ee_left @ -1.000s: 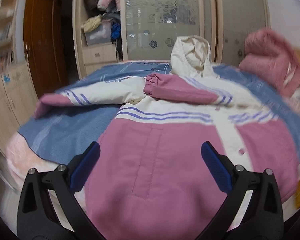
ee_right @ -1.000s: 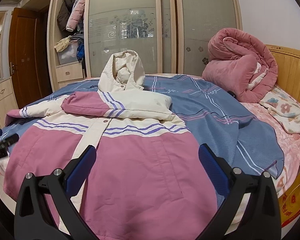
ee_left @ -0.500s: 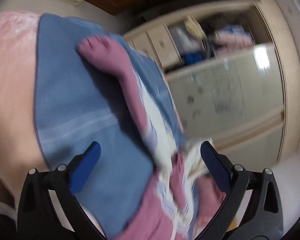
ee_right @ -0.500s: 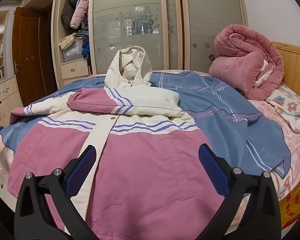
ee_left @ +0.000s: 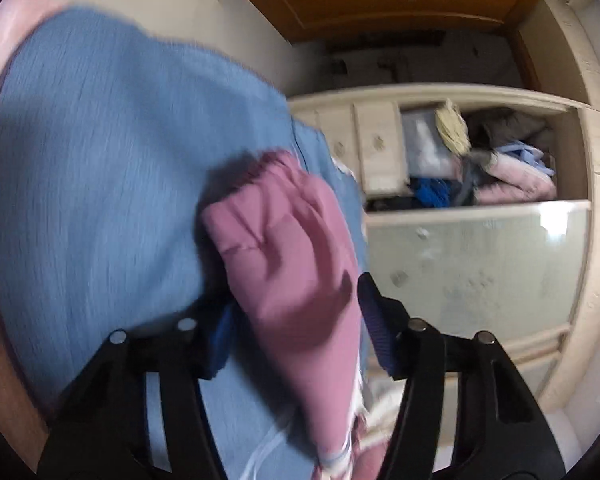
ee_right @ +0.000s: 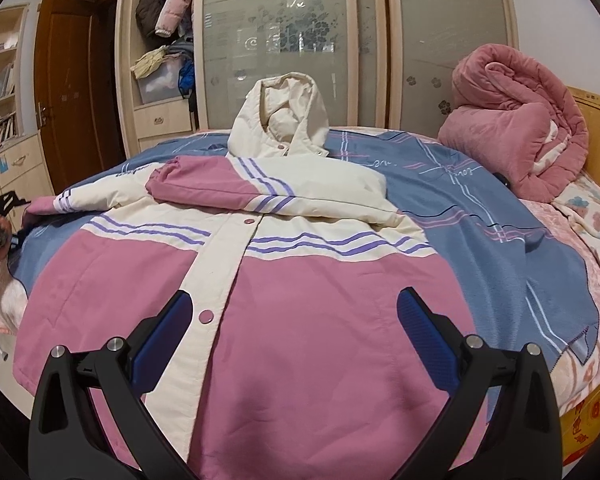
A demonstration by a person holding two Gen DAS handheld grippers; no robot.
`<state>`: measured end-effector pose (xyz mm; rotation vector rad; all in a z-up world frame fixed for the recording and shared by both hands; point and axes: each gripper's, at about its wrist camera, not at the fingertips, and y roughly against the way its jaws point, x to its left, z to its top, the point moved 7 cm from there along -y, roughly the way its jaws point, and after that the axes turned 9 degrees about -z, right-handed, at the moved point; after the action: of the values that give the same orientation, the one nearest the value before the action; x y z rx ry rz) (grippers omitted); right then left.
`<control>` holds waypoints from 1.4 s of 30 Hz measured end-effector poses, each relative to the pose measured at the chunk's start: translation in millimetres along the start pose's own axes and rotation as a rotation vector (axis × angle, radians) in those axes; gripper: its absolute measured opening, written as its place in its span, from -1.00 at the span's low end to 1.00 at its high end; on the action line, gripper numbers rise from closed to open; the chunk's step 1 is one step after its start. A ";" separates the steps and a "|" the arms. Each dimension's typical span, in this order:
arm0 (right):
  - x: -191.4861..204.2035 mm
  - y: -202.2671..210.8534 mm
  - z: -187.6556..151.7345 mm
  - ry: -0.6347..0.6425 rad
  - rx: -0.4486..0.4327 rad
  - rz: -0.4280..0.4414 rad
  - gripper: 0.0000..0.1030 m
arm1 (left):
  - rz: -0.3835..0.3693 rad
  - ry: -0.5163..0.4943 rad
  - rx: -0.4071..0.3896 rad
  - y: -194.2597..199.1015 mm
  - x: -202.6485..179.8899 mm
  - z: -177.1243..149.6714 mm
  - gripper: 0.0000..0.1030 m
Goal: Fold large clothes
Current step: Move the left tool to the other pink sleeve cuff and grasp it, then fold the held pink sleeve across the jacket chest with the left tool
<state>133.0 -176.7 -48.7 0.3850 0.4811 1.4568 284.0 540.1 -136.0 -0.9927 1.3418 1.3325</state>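
Note:
A pink and cream hooded jacket (ee_right: 284,280) lies face up on a blue bedspread (ee_right: 480,216), hood toward the wardrobe. One sleeve is folded across its chest. The other sleeve (ee_right: 96,198) stretches out to the left. My left gripper (ee_left: 296,332) is rolled sideways at that sleeve's pink cuff (ee_left: 284,248), its jaws closed in around the cuff; it also shows at the far left of the right wrist view (ee_right: 0,216). My right gripper (ee_right: 292,336) is open and empty, hovering above the jacket's lower hem.
A rolled pink quilt (ee_right: 516,124) sits at the bed's far right by the wooden headboard (ee_right: 596,120). A wardrobe with frosted sliding doors (ee_right: 340,40) and open shelves of clothes stands behind the bed. A brown door (ee_right: 72,88) is at the left.
My left gripper swung left from the jacket's hem, rolled sideways, reached the outstretched sleeve's cuff and narrowed its jaws around it. My right gripper rose slightly and stayed open.

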 end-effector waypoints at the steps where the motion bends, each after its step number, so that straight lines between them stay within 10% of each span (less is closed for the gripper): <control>1: 1.7 -1.1 0.1 0.003 0.003 0.002 0.97 | 0.035 -0.023 -0.015 -3.0 -4.8 6.2 -0.19; 4: 5.1 -3.2 1.3 0.007 0.005 0.013 0.97 | 0.114 -0.197 -0.022 -13.2 -38.7 11.5 -0.69; 10: 8.7 -7.2 4.7 -0.002 0.012 0.034 0.97 | 0.146 -0.753 -0.090 -39.0 -191.9 -50.1 -0.75; 14: 10.3 -7.2 7.2 -0.010 0.010 0.050 0.97 | 0.101 -1.186 -0.023 -70.9 -280.8 -174.5 -0.75; 19: 9.2 -9.9 6.6 -0.024 0.024 0.062 0.97 | -0.008 -1.524 0.337 -111.3 -284.3 -387.5 -0.75; 24: 2.8 -5.9 6.8 -0.044 0.024 0.069 0.97 | 0.136 -1.576 0.684 -150.8 -170.9 -522.5 -0.66; 27: -4.1 -5.1 6.8 -0.061 0.030 0.071 0.97 | 0.229 -1.478 0.787 -169.6 -110.7 -539.2 0.47; 29: -8.2 -3.9 7.2 -0.076 0.031 0.072 0.97 | 0.174 -1.485 0.760 -157.4 -104.9 -544.9 0.86; 34: -16.2 -3.9 7.9 -0.102 0.038 0.075 0.97 | 0.028 -1.432 0.743 -102.2 -141.7 -541.5 0.93; 42: -16.3 5.1 7.4 -0.108 0.031 0.087 0.97 | 0.151 -1.552 0.512 89.8 -156.9 -503.1 0.96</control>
<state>131.8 -192.2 -38.5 0.5116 0.4047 1.5056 185.4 33.9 4.6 0.5377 0.4214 1.2191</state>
